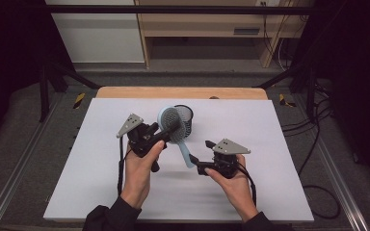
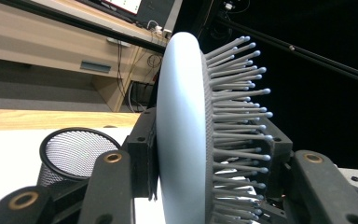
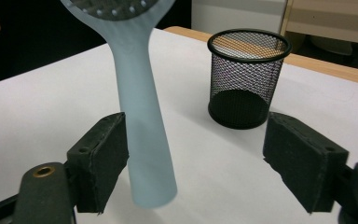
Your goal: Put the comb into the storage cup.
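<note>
A pale blue hairbrush (image 1: 169,121) is held up above the white table top (image 1: 270,125), bristles facing the right side. My left gripper (image 1: 165,131) is shut on its round head (image 2: 182,130), one pad on the smooth back and the other among the bristles (image 2: 237,112). The brush handle (image 3: 140,116) hangs down between the pads of my right gripper (image 3: 196,158), which stands open; the handle lies close beside one pad and far from the other. In the high view the right gripper (image 1: 200,156) sits at the handle's lower end.
A black mesh pen cup (image 1: 187,118) stands upright on the table just behind the brush, and it looks hollow in the right gripper view (image 3: 248,79). A wooden table edge (image 1: 183,92) and shelving lie beyond.
</note>
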A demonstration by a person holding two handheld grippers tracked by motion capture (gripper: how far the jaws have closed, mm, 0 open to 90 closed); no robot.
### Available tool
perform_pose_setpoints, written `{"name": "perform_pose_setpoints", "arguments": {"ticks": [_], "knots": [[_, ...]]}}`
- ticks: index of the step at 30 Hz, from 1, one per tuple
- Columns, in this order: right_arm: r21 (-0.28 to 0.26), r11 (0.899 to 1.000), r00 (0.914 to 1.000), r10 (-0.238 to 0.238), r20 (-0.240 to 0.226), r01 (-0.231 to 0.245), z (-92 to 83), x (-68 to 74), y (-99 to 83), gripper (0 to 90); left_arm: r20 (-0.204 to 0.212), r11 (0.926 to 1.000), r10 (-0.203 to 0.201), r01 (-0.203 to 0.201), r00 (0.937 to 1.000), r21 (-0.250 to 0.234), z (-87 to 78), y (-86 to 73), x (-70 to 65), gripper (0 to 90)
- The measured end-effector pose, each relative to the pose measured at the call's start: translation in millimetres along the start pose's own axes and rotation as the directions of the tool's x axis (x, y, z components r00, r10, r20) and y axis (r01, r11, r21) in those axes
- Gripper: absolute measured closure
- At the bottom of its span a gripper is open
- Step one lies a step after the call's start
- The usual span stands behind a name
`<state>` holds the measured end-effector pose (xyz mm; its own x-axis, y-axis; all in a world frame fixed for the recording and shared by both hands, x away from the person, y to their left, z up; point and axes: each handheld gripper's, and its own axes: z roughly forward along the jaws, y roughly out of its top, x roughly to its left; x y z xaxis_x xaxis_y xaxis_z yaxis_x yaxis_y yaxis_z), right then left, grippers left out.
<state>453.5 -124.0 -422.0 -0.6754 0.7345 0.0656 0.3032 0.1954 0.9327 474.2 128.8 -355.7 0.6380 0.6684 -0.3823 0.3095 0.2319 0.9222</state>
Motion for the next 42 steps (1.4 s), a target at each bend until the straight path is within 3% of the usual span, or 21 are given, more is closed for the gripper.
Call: {"name": "perform_pose_setpoints", "arguments": {"ticks": [17,32,36,42], "knots": [[0.009,1.0,0.9995,0.011,-0.031,-0.011,-14.9,-15.5,-1.6,18.8,-0.003,0.9998,0.019,-0.019,0.9998,-0.008,0.9,3.1,1.2,51.3],[0.022,1.0,0.9988,-0.001,0.05,0.0,-20.7,-21.9,-4.6,8.2,-0.015,0.9992,0.039,-0.039,0.9991,-0.006,0.3,11.1,3.5,51.3],[0.029,1.0,0.9957,-0.004,0.093,0.001,-25.7,-24.1,-8.2,7.8,-0.021,0.999,0.043,-0.044,0.9989,-0.014,-0.1,15.3,3.9,51.2],[0.037,0.999,0.9937,0.006,0.112,-0.01,-38.3,-27.9,-18.4,7.2,-0.025,0.9983,0.055,-0.056,0.9982,-0.019,-0.1,22.7,3.7,51.2]]}}
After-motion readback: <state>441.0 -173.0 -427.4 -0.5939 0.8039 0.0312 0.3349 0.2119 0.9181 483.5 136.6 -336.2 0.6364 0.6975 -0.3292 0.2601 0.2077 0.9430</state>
